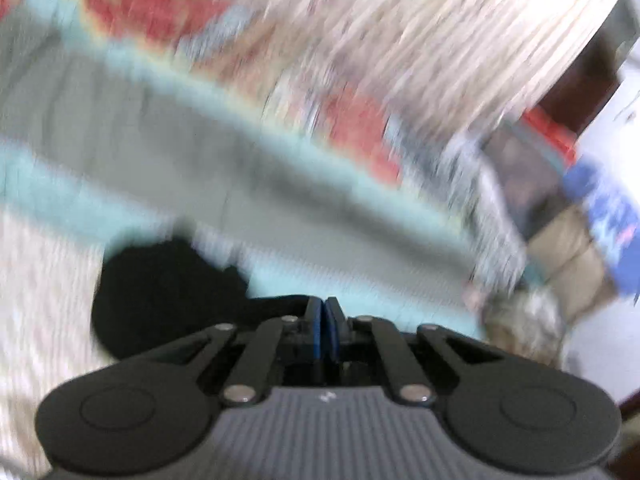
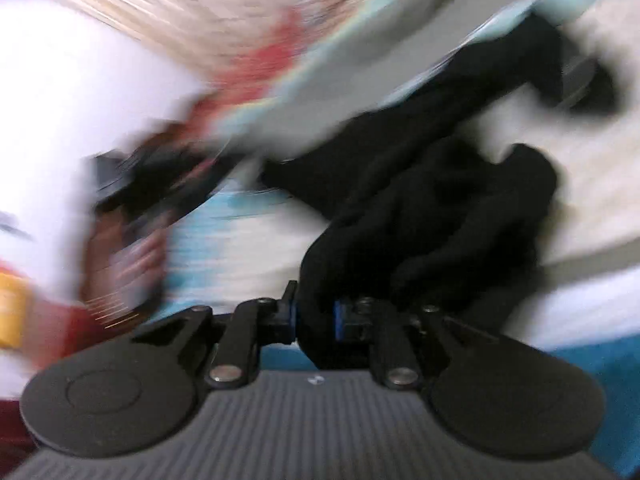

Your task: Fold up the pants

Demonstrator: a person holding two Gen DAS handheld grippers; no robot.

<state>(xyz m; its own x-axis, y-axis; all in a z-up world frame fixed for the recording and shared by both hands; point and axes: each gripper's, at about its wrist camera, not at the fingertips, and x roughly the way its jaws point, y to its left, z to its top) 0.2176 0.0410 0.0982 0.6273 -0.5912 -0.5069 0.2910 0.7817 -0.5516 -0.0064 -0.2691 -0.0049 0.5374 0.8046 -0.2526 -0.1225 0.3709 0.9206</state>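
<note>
Black cloth fills little of our left wrist view: a dark, soft lump of the pants [image 1: 160, 292] sits at about eight o'clock from the left gripper [image 1: 325, 308], just beside it. We see the blue pads [image 1: 318, 332] pressed flat together with nothing between them, so this gripper is clenched empty. Beyond it runs a long grey band with pale turquoise edges, part of the bedding [image 1: 280, 184], smooth and flat, and past that a red and cream patterned spread [image 1: 352, 128], all smeared by motion blur. At three o'clock stands something blue [image 1: 608, 216] we cannot identify.

Through our right wrist view the pants [image 2: 440, 200] appear far better: matte black, limp, bunched in thick rumpled folds, one leg trailing toward one o'clock across a cream, fuzzy-looking cover [image 2: 592, 200]. A wad of that fabric passes between the right gripper [image 2: 316, 316] pads, which we see clamped on it, so this gripper grasps the pants. At nine o'clock the blur hides what the reddish and white shapes are.

We judge the task barely begun: the garment lies crumpled, no leg is laid out straight, no crease is made. Spreading it flat and every fold seem left to do.
</note>
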